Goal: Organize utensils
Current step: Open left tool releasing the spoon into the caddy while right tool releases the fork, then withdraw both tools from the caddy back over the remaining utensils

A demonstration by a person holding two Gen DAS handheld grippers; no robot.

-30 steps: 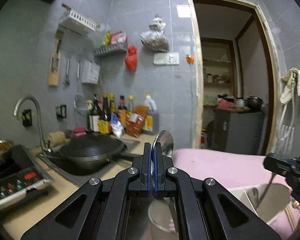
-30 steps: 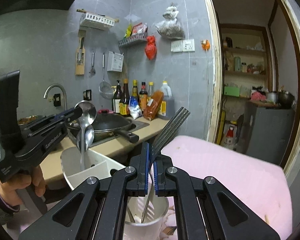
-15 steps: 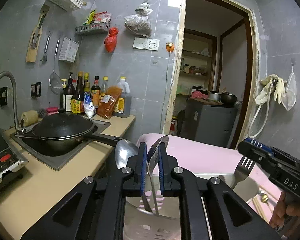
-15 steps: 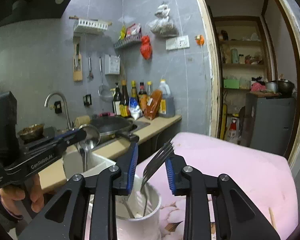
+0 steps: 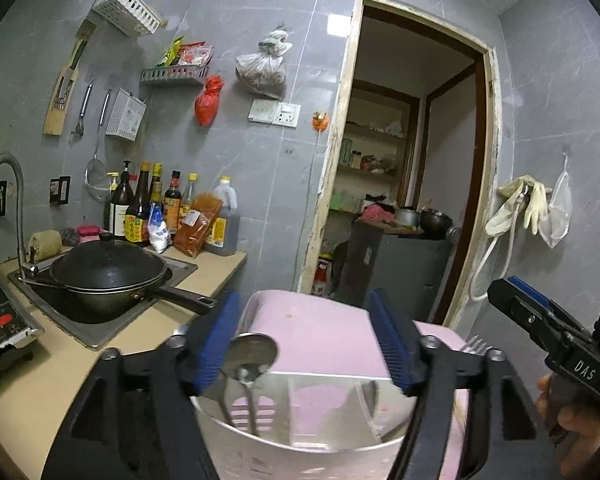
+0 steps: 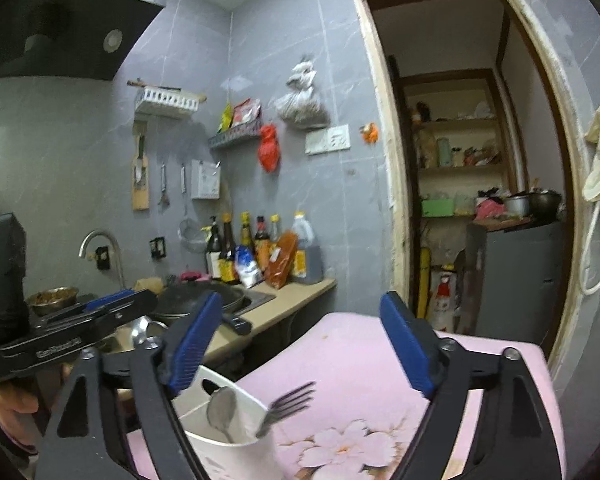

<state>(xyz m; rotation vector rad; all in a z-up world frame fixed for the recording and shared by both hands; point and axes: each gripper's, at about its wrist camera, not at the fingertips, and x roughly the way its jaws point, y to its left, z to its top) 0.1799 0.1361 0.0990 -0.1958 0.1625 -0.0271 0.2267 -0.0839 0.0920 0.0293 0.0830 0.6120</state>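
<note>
A white utensil holder (image 5: pixel 300 440) stands on the pink flowered cloth (image 6: pixel 360 392). Steel spoons (image 5: pixel 250 356) stand in its left compartment; the holder (image 6: pixel 236 452), a spoon (image 6: pixel 221 406) and a fork (image 6: pixel 288 402) also show in the right wrist view. The fork tines (image 5: pixel 474 345) peek over my left gripper's right finger. My left gripper (image 5: pixel 306 340) is open and empty just above the holder. My right gripper (image 6: pixel 300 344) is open and empty above the holder, and it shows at the right of the left wrist view (image 5: pixel 540 320). The left gripper's tip shows at the left of the right wrist view (image 6: pixel 112 308).
A beige counter (image 5: pixel 80 360) on the left carries a sink with a black wok (image 5: pixel 108 272), a tap (image 5: pixel 8 208), sauce bottles (image 5: pixel 172 212) and an induction cooker (image 5: pixel 0 328). A doorway (image 5: pixel 412 184) opens behind the pink table.
Both grippers opened wide and let go: the spoon and the fork dropped into the white holder. Both grippers rose and drew back a little from it.
</note>
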